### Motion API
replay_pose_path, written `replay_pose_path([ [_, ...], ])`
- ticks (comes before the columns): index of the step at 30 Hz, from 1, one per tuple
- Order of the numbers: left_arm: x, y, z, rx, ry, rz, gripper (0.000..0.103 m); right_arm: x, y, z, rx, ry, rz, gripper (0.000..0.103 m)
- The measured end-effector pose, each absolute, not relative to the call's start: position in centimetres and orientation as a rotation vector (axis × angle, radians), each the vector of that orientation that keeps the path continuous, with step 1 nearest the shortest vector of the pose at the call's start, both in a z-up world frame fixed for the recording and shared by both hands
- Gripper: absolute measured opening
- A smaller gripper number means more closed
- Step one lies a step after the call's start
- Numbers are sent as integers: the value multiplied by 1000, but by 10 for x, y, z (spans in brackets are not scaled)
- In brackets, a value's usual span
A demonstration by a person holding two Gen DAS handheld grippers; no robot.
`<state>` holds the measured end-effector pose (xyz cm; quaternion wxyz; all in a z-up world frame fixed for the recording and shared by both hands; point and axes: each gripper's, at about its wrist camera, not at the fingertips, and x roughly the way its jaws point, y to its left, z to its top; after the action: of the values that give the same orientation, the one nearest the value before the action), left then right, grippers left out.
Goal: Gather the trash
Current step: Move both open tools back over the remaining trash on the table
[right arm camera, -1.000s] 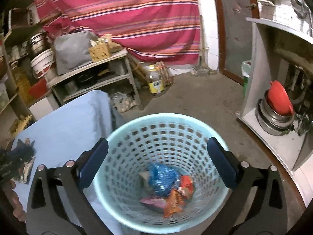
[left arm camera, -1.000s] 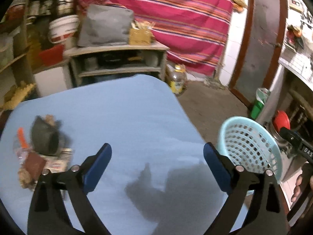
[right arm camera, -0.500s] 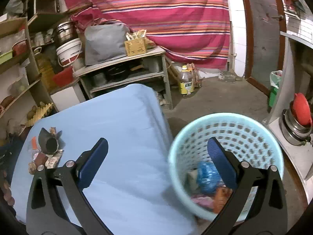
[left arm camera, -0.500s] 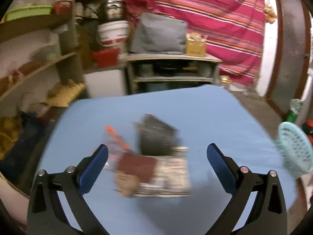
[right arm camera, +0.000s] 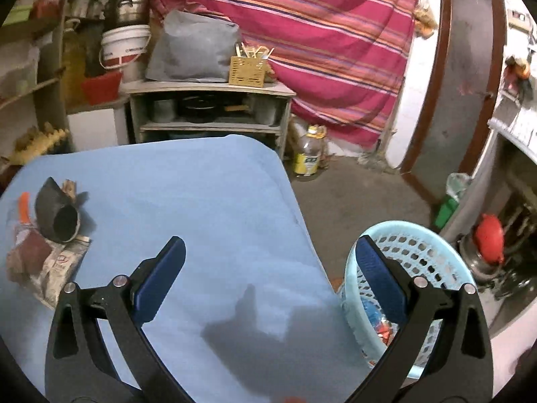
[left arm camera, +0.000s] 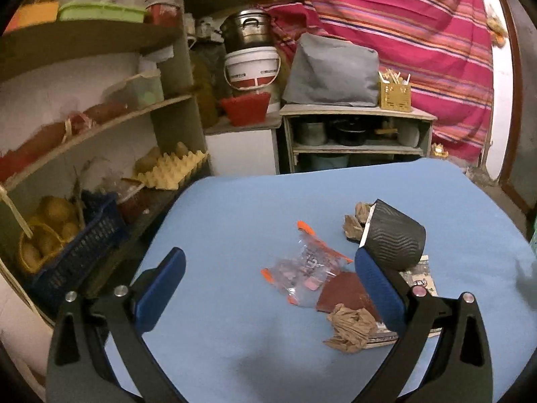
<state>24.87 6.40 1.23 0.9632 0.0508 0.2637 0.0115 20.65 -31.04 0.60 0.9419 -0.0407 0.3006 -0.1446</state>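
Left wrist view is showing a small heap of trash lying on a blue-covered table (left arm camera: 235,208): a black ribbed paper cup (left arm camera: 392,238) is lying on its side, a clear plastic bag with orange edges (left arm camera: 302,268) is sitting just beside it, and a dark red wrapper (left arm camera: 342,294) is lying against the bag. A crumpled brown paper wad (left arm camera: 350,327) is resting on a printed packet (left arm camera: 421,275) at the near edge of the heap, and a second brown scrap (left arm camera: 355,221) is lying behind the cup. The left gripper (left arm camera: 268,288) is hanging over the table with its jaws spread wide and nothing between them; its right blue pad (left arm camera: 379,292) is overlapping the cup and wrapper in the frame, though contact cannot be told.

In the right wrist view, the right gripper (right arm camera: 268,278) is likewise standing wide open and gripping nothing, poised over the bare right part of the table. The same trash is sitting at the far left there, the cup (right arm camera: 58,211) turning its open mouth toward the camera. A light blue perforated basket (right arm camera: 433,262) is standing on the floor just off the table's right edge, already holding a blue wrapper (right arm camera: 371,312) and an orange one (right arm camera: 386,330). Behind the table, a grey shelf unit (right arm camera: 208,100) and a pink striped cloth (right arm camera: 319,33) are filling the background.
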Motion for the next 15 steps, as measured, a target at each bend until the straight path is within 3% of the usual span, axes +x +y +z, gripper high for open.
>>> replay_pose_path([
  [15,284,76,-8,130,627,33,99,248,-270,-11,-54,649,-302,99],
])
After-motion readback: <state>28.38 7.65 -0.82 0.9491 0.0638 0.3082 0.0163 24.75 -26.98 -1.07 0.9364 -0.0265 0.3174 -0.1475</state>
